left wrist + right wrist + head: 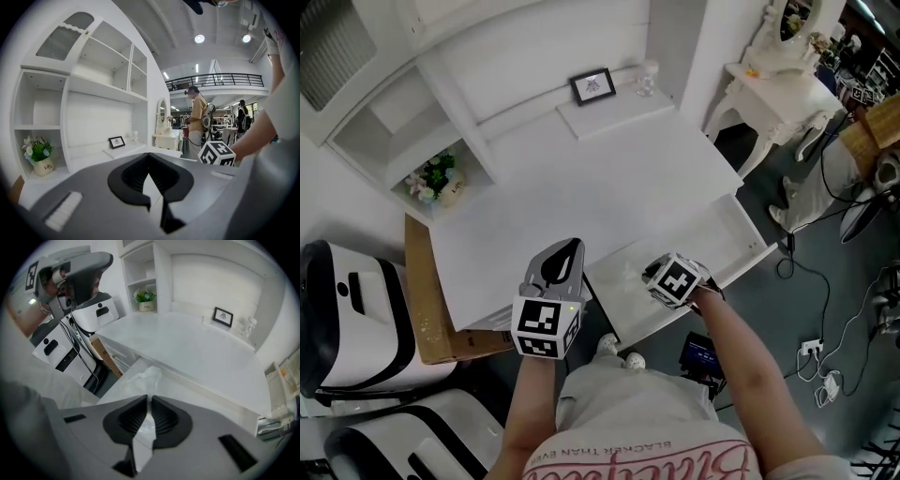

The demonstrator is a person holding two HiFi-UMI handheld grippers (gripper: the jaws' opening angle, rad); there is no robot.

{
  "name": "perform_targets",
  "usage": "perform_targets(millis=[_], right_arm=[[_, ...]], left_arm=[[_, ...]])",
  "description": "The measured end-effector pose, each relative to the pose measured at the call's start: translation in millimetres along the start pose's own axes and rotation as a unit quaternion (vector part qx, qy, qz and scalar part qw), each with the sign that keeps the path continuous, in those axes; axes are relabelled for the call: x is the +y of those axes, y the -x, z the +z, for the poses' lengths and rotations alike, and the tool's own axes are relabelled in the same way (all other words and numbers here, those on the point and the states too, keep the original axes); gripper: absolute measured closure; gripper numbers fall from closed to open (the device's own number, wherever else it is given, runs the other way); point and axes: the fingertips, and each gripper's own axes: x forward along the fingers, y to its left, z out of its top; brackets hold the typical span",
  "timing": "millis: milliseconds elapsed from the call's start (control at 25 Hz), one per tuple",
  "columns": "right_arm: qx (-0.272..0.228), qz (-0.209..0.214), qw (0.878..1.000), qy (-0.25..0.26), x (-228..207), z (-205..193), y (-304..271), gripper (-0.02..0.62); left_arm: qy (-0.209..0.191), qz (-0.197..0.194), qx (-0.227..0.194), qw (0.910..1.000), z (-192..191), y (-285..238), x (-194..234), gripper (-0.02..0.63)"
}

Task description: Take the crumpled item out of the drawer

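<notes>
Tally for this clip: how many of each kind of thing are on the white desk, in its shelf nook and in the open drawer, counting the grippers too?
Picture frame: 1
Glass jar: 1
Flower pot: 1
Crumpled item: 1
Grippers: 2, the left gripper and the right gripper
Total: 6
</notes>
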Motion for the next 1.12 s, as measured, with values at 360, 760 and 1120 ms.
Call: perform_targets(millis=[360,760,1120], right_arm=[[-0.048,-0.047,0.998,0.017,-14,26,48,0.56],[-0.139,-0.139,0.981,-0.004,-39,69,123,0.558],[-0.218,-0.237,0.947,0.006,-54,105,203,0.559]], left_arm=[[-0.021,-0.004,-0.031,0.9993,29,2,0,0.595],[-0.056,-0.01,-0.086,0.9947,83,-2,7,0.595],[-0.071,-0.007,-0.133,0.9885,127,-4,16,0.595]])
